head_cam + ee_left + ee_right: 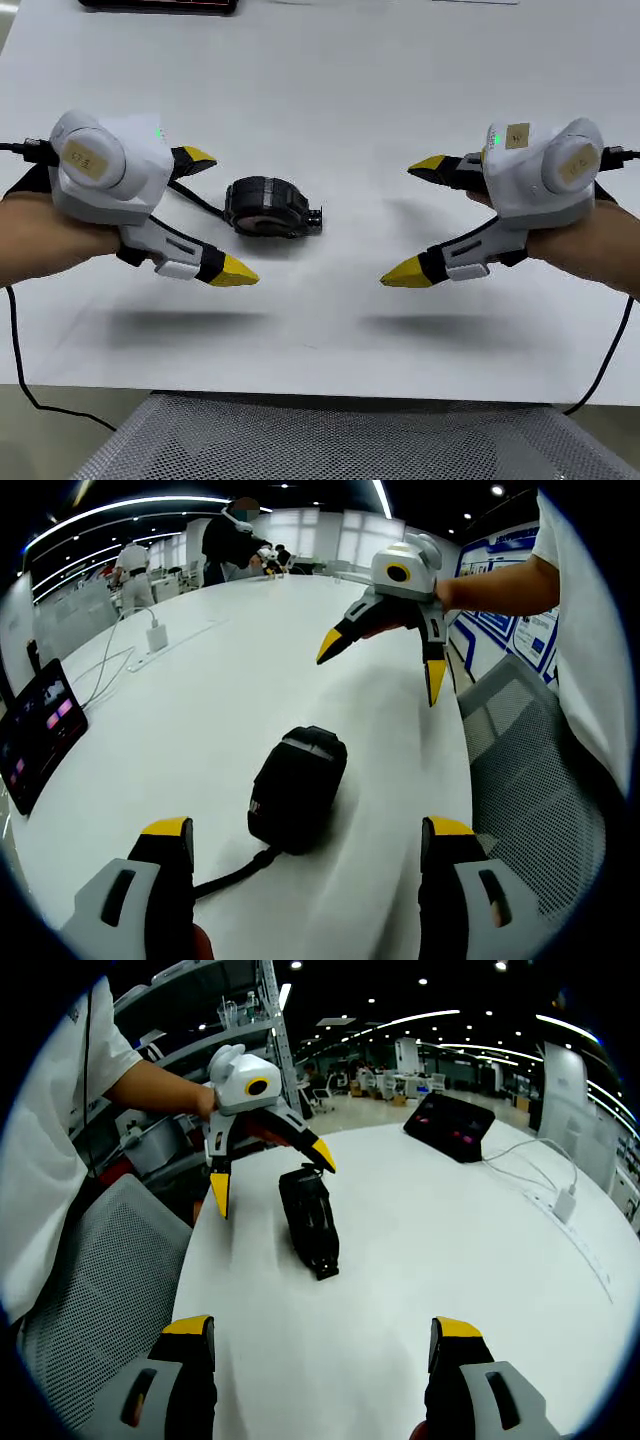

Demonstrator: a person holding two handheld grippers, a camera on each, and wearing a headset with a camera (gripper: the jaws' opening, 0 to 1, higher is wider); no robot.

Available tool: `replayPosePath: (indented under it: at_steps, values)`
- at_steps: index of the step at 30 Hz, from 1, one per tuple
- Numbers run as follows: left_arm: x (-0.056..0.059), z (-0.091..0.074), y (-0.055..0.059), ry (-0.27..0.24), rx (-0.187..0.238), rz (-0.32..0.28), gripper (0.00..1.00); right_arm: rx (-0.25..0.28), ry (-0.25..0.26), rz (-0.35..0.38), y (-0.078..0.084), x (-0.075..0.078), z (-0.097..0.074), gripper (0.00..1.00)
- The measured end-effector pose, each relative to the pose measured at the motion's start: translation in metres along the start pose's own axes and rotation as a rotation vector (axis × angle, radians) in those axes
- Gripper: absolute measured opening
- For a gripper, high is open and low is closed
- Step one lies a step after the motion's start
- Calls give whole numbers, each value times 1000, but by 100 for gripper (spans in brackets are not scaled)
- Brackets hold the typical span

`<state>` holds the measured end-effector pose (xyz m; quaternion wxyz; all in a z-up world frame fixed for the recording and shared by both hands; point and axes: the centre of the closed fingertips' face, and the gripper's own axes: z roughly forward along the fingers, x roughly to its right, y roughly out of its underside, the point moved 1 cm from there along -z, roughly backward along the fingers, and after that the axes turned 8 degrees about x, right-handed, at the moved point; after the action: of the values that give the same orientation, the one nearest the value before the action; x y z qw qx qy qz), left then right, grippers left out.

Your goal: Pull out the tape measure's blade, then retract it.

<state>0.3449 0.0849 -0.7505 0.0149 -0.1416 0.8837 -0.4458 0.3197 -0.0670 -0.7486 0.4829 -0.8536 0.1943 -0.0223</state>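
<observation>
Item: tape measure (268,208), one piece, with a black case of rounded drum shape. Its rim is ribbed and looks rubbery, and a dull reddish disc is set in the upper face. It lies flat on the table (330,90), just toward 10 o'clock of the head view's centre. A small dark end tab sits tight against the case mouth on its 3 o'clock side, and a thin black cord (195,198) trails from its 9 o'clock side. The table is white, smooth and matte, with soft shadows under both tools. Left gripper (222,215): glossy white moulded shell, black tapered jaws with pointed yellow tips. The jaws are spread wide and stand at the case's 9 o'clock, one tip beyond it and one nearer the bench edge, neither touching it. In the left gripper view the tape measure (298,785) sits between and just ahead of the left gripper (308,827)'s own tips, and the right gripper (380,672) hangs at 1 o'clock. Right gripper (408,221): same build, jaws likewise parted wide and holding nothing, at 3 o'clock of the case and well apart from it. In its own view the right gripper (323,1326) faces the tape measure (310,1218) end-on at 12 o'clock, with the left gripper (272,1182) just behind it. Sundries: a grey mesh chair (300,440) at 6 o'clock, a dark flat tablet (35,735) with a lit screen, and a small white block adapter (157,637) with a pale cable.
</observation>
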Motion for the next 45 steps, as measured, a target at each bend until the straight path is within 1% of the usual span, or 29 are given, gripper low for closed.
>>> replayPosePath:
  at_steps: [3, 6, 7, 13, 14, 17, 20, 28, 35, 38, 42, 45]
  values:
    - [0, 3, -1, 5, -2, 6, 88, -5, -11, -4, 0, -1, 4, 87]
    - [-2, 5, 4, 7, -26, 27, 80, -3, -17, -4, -1, 0, 6, 87]
    - [-1, 6, 4, 14, -29, 23, 78, -1, -19, -4, -1, 0, 7, 87]
    - [-5, 11, 4, 23, -46, 63, 60, 2, -25, -1, -2, 2, 11, 87]
    - [-5, 11, 4, 28, -48, 64, 55, 2, -26, 0, -3, 2, 11, 86]
    - [-6, 13, 3, 33, -49, 76, 47, 2, -33, -3, -3, 1, 13, 86]
    - [-9, 15, 4, 37, -58, 84, 42, -1, -36, -6, -2, 1, 14, 86]
    - [-13, 18, 6, 33, -74, 109, 33, 2, -37, 0, -2, 2, 15, 85]
    - [-13, 22, 5, 37, -74, 128, 29, 3, -39, -4, -3, 3, 18, 85]
    - [-13, 23, 5, 41, -79, 143, 29, -1, -40, -12, -2, 3, 20, 84]
    - [-13, 23, 5, 45, -80, 139, 29, 1, -46, -14, -3, 2, 23, 82]
    - [-13, 23, 5, 51, -79, 139, 28, 0, -52, -24, -3, 1, 27, 78]
